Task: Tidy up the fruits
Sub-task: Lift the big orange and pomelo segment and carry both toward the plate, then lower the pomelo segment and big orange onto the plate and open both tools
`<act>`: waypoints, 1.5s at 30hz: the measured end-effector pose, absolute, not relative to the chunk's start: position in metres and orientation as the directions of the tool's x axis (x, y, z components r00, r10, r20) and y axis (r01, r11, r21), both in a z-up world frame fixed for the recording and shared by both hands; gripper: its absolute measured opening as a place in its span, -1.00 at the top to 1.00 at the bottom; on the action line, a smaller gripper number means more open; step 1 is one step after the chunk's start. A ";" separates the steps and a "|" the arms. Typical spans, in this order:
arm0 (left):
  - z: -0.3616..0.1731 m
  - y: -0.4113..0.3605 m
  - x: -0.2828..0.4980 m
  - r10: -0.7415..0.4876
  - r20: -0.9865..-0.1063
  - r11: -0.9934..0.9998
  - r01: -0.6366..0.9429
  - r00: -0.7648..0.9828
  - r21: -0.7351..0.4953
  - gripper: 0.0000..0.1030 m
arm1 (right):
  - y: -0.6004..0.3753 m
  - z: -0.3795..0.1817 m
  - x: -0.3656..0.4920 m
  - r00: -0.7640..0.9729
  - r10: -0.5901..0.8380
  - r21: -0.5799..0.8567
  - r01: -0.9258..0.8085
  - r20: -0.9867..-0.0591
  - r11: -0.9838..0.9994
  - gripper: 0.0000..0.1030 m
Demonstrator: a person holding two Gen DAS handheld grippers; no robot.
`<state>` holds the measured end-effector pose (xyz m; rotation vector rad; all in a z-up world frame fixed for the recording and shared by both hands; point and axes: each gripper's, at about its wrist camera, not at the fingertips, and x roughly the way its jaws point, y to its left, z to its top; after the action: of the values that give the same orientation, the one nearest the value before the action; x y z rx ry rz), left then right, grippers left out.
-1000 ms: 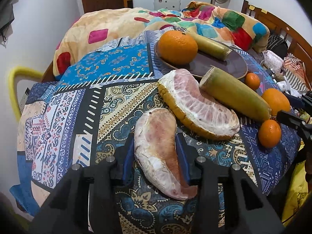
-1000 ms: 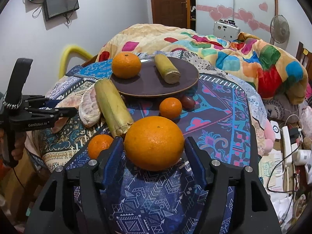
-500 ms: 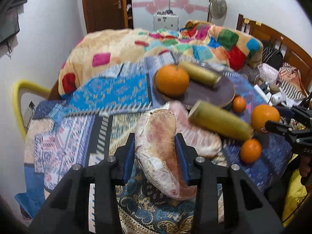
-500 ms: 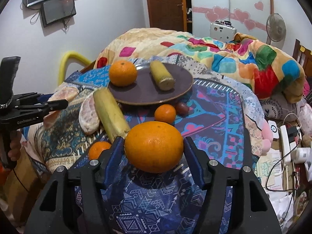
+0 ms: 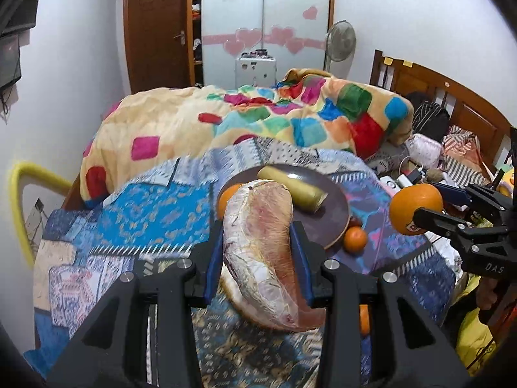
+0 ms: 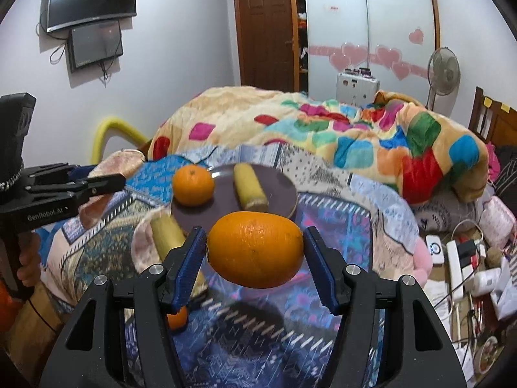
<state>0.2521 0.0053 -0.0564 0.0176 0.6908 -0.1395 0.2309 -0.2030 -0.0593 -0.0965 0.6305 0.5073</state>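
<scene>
While gripper (image 6: 255, 252) clamps orange (image 6: 255, 253) (aloft).

The pomelo segment (image 5: 258, 252) hides most of the plate's orange (image 5: 226, 199); cloth (image 5: 155, 207) is motion-blurred.

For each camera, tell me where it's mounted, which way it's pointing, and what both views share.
Left wrist: sits on the left gripper, looking along its fingers at the pomelo wedge they clamp, toward the bed; the right gripper shows at the right edge.
Right wrist: sits on the right gripper, looking past the clamped large orange toward the bed; the left gripper and a hand show at the left.
Shared: the plate, the colourful blanket.
</scene>
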 end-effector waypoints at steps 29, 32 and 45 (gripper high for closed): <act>-0.096 -0.021 0.376 -0.160 -0.702 0.986 0.152 0.694 -0.074 0.23 | -0.174 -0.085 0.331 0.694 0.342 0.015 -0.431 -0.633 0.902 -0.11; -0.102 -0.018 0.386 -0.155 -0.717 0.986 0.146 0.679 -0.075 0.23 | -0.169 -0.090 0.342 0.689 0.327 0.004 -0.426 -0.646 0.905 -0.11; -0.104 -0.014 0.397 -0.149 -0.724 0.988 0.138 0.673 -0.075 0.23 | -0.147 -0.102 0.363 0.649 0.334 -0.004 -0.461 -0.684 0.887 -0.10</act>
<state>0.3972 -0.0142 -0.1037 -0.0144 0.8162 -0.1615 0.3632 -0.1473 -0.1020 -0.1844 0.7369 0.4544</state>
